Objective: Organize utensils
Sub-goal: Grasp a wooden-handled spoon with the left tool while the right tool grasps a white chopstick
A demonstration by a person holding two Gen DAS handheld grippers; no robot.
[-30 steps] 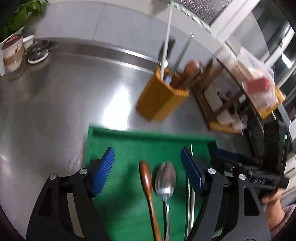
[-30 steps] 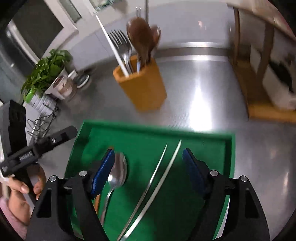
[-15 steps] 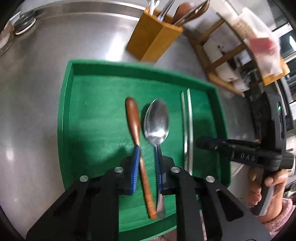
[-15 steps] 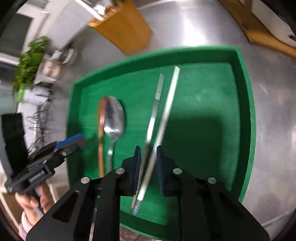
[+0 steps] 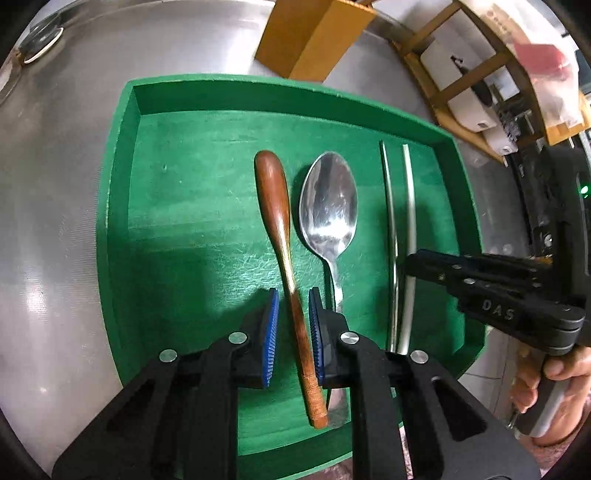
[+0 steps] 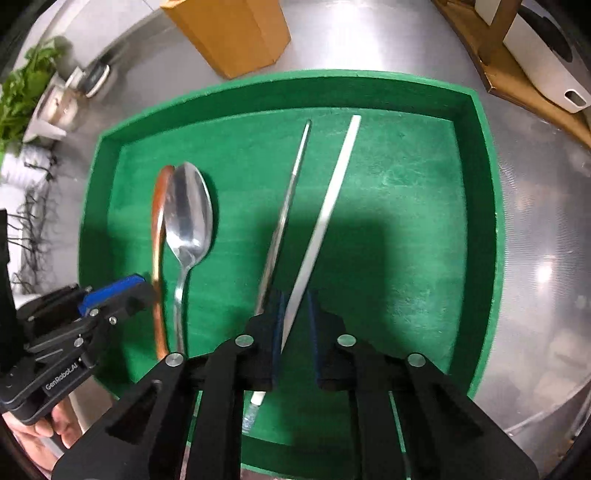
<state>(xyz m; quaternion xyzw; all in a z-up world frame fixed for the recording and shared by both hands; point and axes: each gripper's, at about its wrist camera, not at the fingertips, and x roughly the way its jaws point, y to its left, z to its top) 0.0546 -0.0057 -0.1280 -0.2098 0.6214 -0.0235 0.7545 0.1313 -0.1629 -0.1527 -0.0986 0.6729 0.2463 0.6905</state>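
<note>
The green tray (image 5: 118,206) lies on the steel counter (image 5: 55,184), and four utensils are still in it – none has yet gone into the yellow-brown utensil holder (image 5: 310,33), which stands just beyond the tray's rim at 12 o'clock. So the task seems to be at its beginning.

The left gripper (image 5: 293,325) has just closed its jaws around the handle of the wooden spoon (image 5: 275,199); whether the pads already press it is hard to tell. The metal spoon (image 5: 328,206) lies just beside it, at 3 o'clock, untouched.

The right gripper (image 6: 295,328) is clenched on the white chopstick (image 6: 325,218) – the silver chopstick (image 6: 284,214) passes outside its left pad.
</note>
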